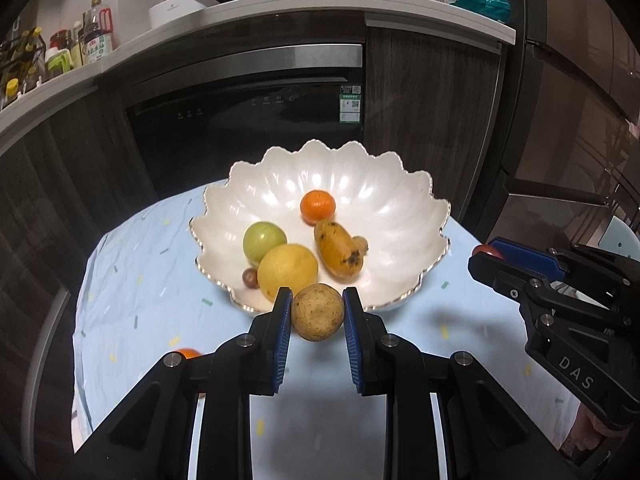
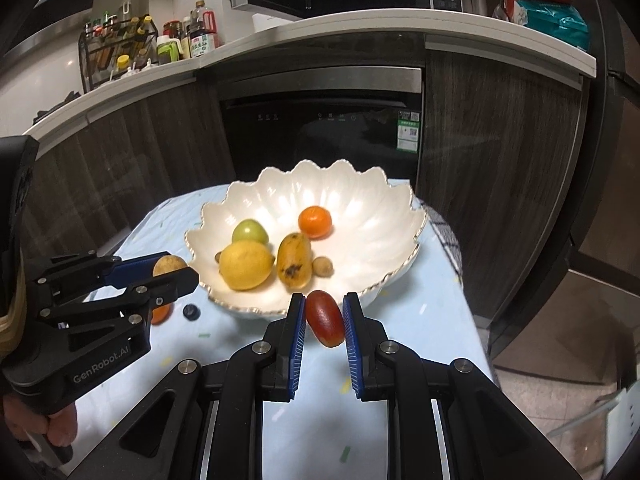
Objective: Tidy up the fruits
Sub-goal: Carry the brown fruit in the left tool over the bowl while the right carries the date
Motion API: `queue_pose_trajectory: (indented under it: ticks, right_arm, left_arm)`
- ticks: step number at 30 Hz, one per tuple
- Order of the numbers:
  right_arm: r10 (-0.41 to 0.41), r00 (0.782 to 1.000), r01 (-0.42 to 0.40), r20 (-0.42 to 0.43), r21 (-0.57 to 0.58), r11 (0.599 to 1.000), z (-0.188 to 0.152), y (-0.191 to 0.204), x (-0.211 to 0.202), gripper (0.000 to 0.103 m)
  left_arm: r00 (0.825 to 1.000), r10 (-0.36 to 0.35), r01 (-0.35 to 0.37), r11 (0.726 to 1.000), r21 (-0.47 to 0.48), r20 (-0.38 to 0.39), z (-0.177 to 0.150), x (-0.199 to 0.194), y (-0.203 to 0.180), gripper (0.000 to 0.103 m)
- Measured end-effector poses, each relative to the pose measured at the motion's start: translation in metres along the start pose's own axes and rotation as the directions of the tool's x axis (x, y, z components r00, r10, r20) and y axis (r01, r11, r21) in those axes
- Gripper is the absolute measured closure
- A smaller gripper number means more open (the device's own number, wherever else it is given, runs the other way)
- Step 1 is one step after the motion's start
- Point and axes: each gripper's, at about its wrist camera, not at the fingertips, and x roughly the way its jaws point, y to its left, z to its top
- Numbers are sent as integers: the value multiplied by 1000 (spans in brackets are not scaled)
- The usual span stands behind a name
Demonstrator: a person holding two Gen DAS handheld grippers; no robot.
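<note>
mid-carry, judging by the scene: two fruits gripped and held clear of the table, both just short of the near rim of the white scalloped bowl. already in the bowl: a lemon, a green fruit, a tangerine, a spotted mango, plus two small round brownish fruits, one at the lemon's left, one beside the mango.

left gripper: nearly closed, blue pads pressed on either side of a round tan fruit, rough-skinned, held at its widest part. right gripper: closed as far as it goes, clamped on a small oblong red fruit, tilted between the pads with its lower end hanging below them.

next move, probably: forward over the rim, then down into a free patch of the bowl before letting go. most room on the bowl's right side and at the back. gentle release needed for the round fruit, likely to roll on the glossy slope; care too not to knock the lemon sitting close to the near rim.

still out on the pale blue tablecloth: an orange fruit, half hidden behind the left gripper, and a small dark berry just beside it.
</note>
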Motion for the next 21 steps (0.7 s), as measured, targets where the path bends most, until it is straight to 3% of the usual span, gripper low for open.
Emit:
queue_pose_trajectory:
  ticks: [21]
  right_arm:
    - [-19,1000,19,1,-7,1000,48,-27,44,83]
  left_arm:
    - [999,-49,49,999,16,-18,32,40,0,77]
